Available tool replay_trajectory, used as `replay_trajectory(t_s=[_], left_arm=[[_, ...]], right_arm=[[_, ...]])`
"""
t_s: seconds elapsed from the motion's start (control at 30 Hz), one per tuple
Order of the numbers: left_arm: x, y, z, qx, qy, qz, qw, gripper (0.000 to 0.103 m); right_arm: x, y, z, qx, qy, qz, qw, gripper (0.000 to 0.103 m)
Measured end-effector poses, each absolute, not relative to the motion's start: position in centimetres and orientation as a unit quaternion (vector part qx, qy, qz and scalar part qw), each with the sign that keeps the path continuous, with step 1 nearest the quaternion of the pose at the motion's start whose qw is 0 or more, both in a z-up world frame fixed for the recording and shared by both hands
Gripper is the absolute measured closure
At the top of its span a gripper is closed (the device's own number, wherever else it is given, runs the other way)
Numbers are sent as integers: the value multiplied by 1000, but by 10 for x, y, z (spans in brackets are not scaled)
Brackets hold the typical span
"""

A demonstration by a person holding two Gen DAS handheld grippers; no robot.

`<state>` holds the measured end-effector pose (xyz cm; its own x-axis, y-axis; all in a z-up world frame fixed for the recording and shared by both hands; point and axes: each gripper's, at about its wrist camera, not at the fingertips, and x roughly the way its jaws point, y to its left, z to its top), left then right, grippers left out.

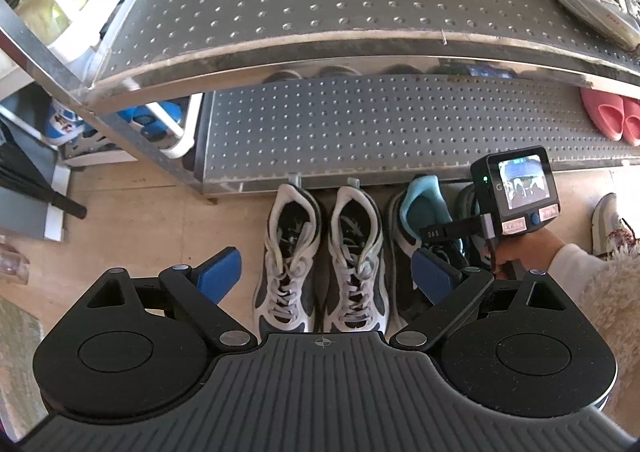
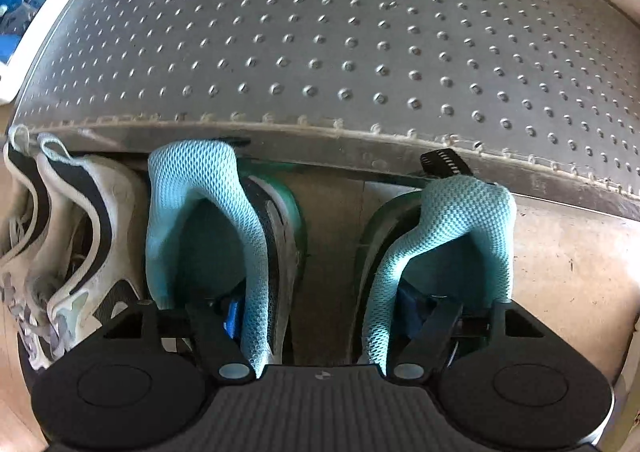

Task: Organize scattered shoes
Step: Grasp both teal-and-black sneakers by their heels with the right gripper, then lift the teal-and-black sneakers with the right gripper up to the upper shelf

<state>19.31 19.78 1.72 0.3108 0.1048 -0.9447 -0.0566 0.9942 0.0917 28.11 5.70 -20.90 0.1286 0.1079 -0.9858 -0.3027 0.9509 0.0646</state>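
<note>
Two teal-lined shoes [image 2: 208,236] stand on the floor at the shoe rack's [image 1: 360,131] lower edge, a gap between them; two grey-white sneakers [image 1: 320,252] sit paired beside them; the right hand-held gripper [image 2: 324,316] has one finger inside each teal collar, pads not clearly pressing; the left hand-held gripper [image 1: 328,272] hangs open above the sneakers, empty; two red slippers [image 1: 612,115] rest on the lower shelf.

You've got a grey-and-white sneaker pair [image 1: 320,260] sitting neatly side by side on the floor, heels tucked against the bottom shelf edge, laces done up. Right next to them sit the two teal-lined sneakers [image 2: 324,252], upright with heels toward the shelf too, but with a strip of bare floor between them, the left one touching the grey pair.
</note>
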Motion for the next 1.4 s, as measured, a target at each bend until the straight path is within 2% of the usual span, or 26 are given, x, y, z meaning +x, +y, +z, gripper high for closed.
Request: replay_trajectory(t_s=[0.07,0.1,0.17,0.2,0.43,0.63,0.9,1.17,1.4], left_arm=[[193,197,18,25,583,49,811,8],[194,197,18,26,582,50,811,8],[194,197,19,30,581,54,812,8],[194,196,20,32,579,54,813,8],[191,190,30,39,565,43,823,8],[188,189,45,30,539,52,840,8],[180,196,71,4,508,92,856,8],[158,223,96,-72,455,129,878,8],[167,249,106,-104,431,158,882,8]], right_arm=[[280,57,-207,-92,645,144,745,37],[278,56,-204,-94,638,142,751,44],[271,55,-198,-94,623,140,764,71],[266,55,-194,-93,615,143,770,79],[204,46,-149,-71,561,156,810,80],[160,8,-82,-25,537,163,827,81],[118,-40,8,33,465,174,868,81],[119,-30,80,25,366,196,910,81],[196,22,142,9,245,195,950,80]])
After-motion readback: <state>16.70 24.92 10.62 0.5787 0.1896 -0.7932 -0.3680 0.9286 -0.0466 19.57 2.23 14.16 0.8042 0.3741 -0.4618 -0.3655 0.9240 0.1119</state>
